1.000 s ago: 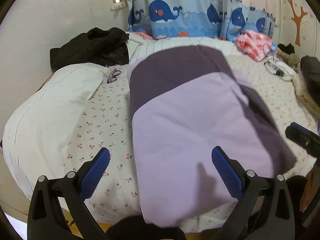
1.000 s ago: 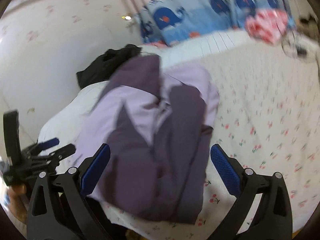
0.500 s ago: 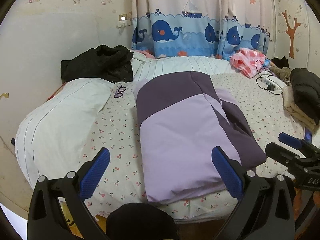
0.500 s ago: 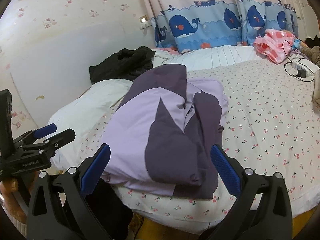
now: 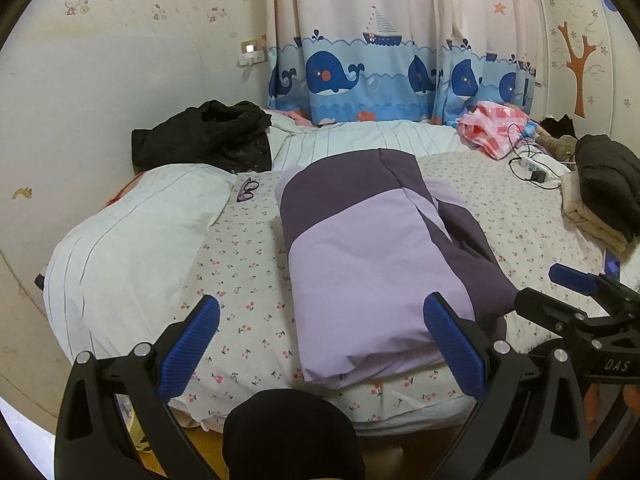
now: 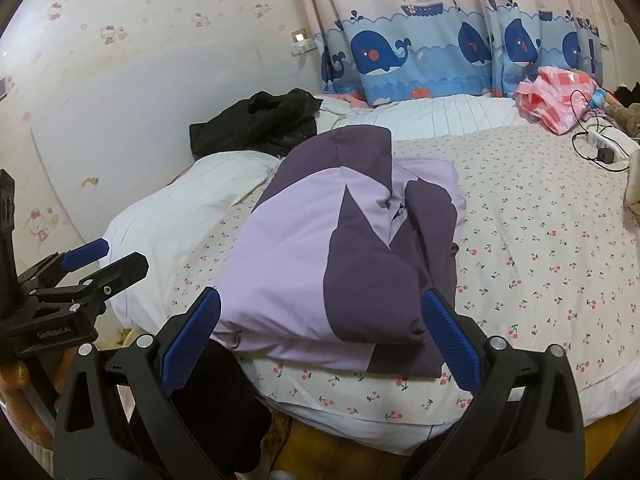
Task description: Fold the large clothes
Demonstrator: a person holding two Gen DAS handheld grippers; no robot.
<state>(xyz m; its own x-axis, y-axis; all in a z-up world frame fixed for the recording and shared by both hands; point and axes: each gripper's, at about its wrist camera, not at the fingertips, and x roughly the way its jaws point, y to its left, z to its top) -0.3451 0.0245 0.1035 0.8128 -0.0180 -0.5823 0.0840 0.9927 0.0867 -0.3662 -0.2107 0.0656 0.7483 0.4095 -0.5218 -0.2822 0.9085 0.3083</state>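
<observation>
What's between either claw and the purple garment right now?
Nothing visible. The purple garment lies folded on the bed, straight ahead of both open claws, left claw and right claw, with only air in between. The pillow sits off to its left and the black clothes lie behind, clear of either path.

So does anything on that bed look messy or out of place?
The folded purple garment isn't quite tidy: its right side is bunched, with dark panels overlapping unevenly. A black garment lies crumpled by the wall, and a power strip with cords sits on the sheet.
</observation>
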